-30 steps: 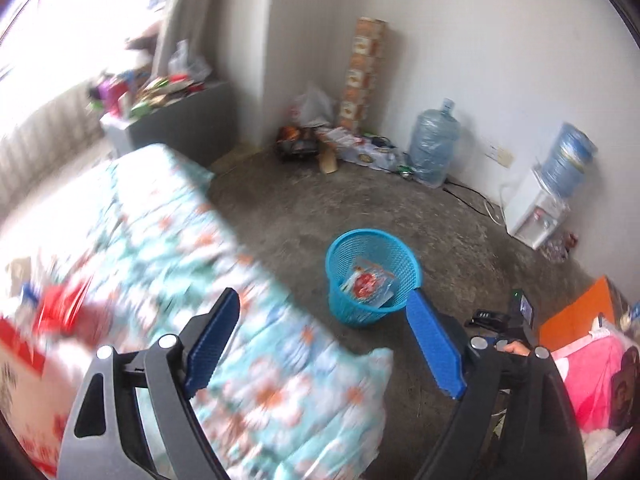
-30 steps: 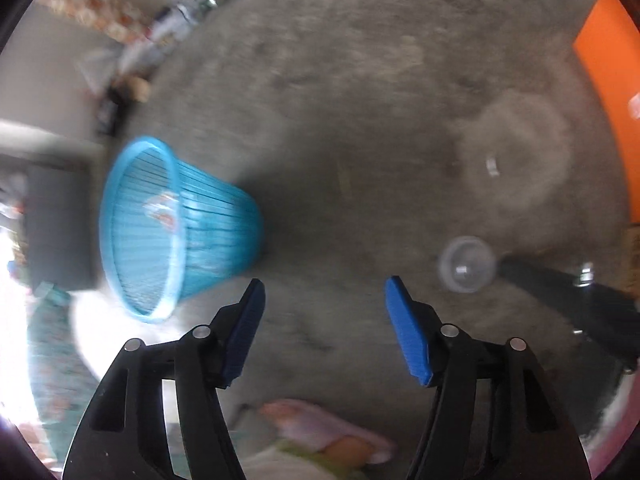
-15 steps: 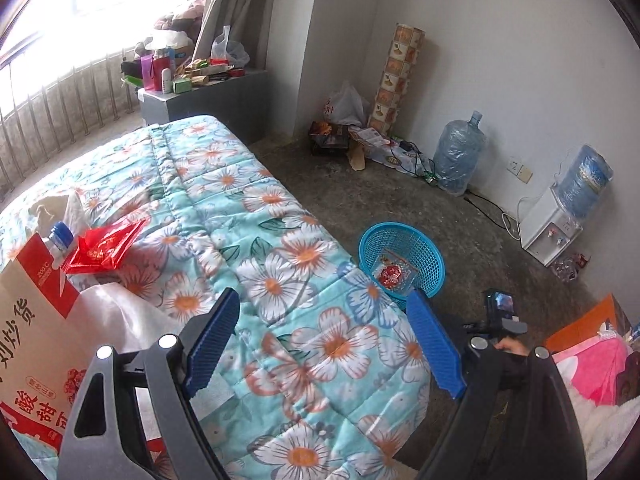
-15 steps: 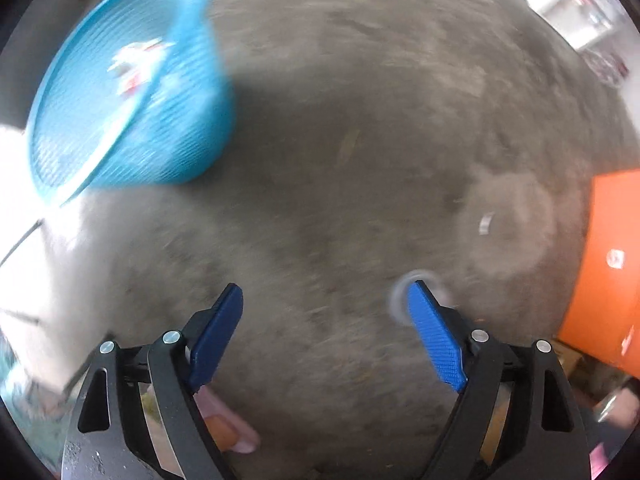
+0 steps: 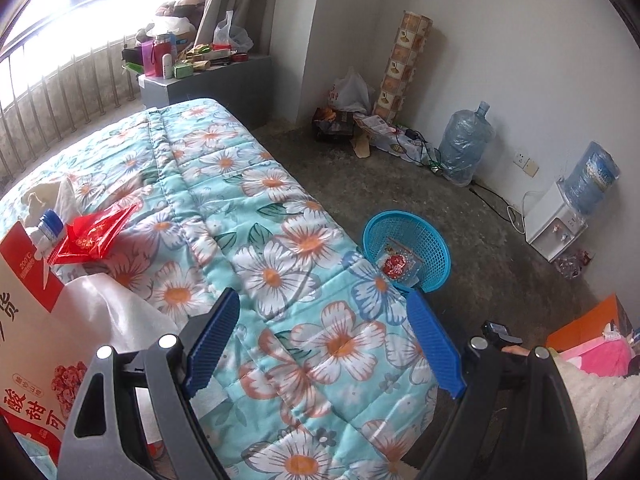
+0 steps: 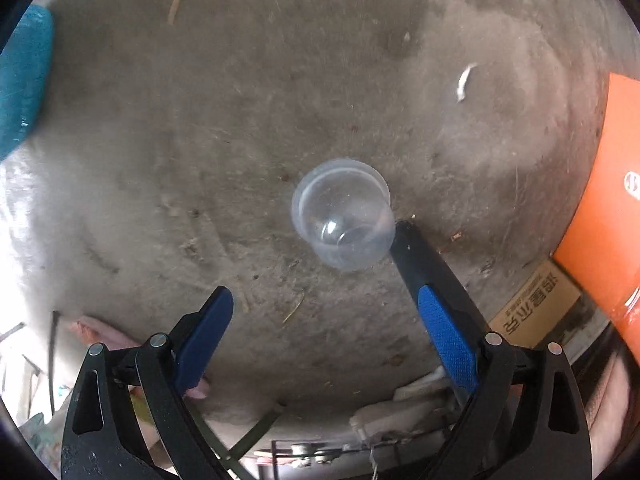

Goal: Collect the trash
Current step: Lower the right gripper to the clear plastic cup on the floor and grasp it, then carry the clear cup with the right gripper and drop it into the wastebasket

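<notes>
Your right gripper (image 6: 326, 322) had just been opening, nothing between its jaws; ahead lay a cup (image 6: 343, 222), likely light, thin, crushable. Pinch its rim gently.

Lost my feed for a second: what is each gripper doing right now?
Left gripper: open, empty, above the floral quilt.
Right gripper: open, jaws just widened, empty; clear plastic cup lies on the floor ahead.

Left gripper (image 5: 324, 340), lower centre of frame, jaws wide apart, nothing between; right gripper (image 6: 332, 316), lower centre, jaws just opening, spread wide, empty.
</notes>
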`<action>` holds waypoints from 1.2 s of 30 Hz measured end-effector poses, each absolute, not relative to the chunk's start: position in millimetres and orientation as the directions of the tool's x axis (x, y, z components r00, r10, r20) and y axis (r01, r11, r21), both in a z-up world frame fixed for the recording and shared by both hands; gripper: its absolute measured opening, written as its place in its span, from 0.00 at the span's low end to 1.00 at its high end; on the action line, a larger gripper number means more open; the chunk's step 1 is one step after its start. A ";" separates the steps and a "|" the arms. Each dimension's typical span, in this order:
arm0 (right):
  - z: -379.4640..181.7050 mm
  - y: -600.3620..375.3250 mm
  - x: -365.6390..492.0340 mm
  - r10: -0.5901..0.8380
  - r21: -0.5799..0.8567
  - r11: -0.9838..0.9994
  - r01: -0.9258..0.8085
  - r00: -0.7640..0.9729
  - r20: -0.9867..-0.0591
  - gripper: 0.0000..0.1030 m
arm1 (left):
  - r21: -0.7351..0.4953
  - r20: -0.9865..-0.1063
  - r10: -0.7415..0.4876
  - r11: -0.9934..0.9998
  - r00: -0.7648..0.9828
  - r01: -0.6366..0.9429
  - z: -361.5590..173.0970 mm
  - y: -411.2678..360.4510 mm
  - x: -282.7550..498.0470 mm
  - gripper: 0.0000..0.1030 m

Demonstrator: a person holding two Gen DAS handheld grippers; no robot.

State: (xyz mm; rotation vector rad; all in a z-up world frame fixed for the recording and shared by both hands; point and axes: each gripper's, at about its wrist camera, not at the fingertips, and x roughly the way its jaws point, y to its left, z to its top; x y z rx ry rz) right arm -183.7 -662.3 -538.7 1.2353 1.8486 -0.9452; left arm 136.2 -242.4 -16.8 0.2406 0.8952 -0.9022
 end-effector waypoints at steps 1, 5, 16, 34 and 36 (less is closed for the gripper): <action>-543.7 -660.4 -183.0 0.423 -0.190 0.281 0.941 -0.300 -0.855 0.87 | -0.172 -0.762 -0.575 0.623 0.298 0.763 -17.4 -242.5 135.7 0.81; -565.9 -655.7 -188.7 0.430 -0.207 0.287 0.935 -0.319 -0.844 0.87 | -0.164 -0.770 -0.561 0.635 0.305 0.755 -17.9 -242.7 133.6 0.81; -585.8 -651.9 -210.1 0.435 -0.214 0.259 0.942 -0.311 -0.845 0.71 | -0.142 -0.779 -0.539 0.648 0.319 0.749 -17.1 -244.1 128.6 0.81; -600.5 -647.8 -233.6 0.355 -0.259 0.306 0.916 -0.362 -0.862 0.55 | -0.121 -0.777 -0.530 0.655 0.339 0.746 -14.3 -239.5 124.5 0.81; -601.9 -645.5 -232.9 0.338 -0.264 0.322 0.909 -0.371 -0.865 0.56 | -0.119 -0.778 -0.527 0.658 0.342 0.743 -13.8 -237.7 124.8 0.81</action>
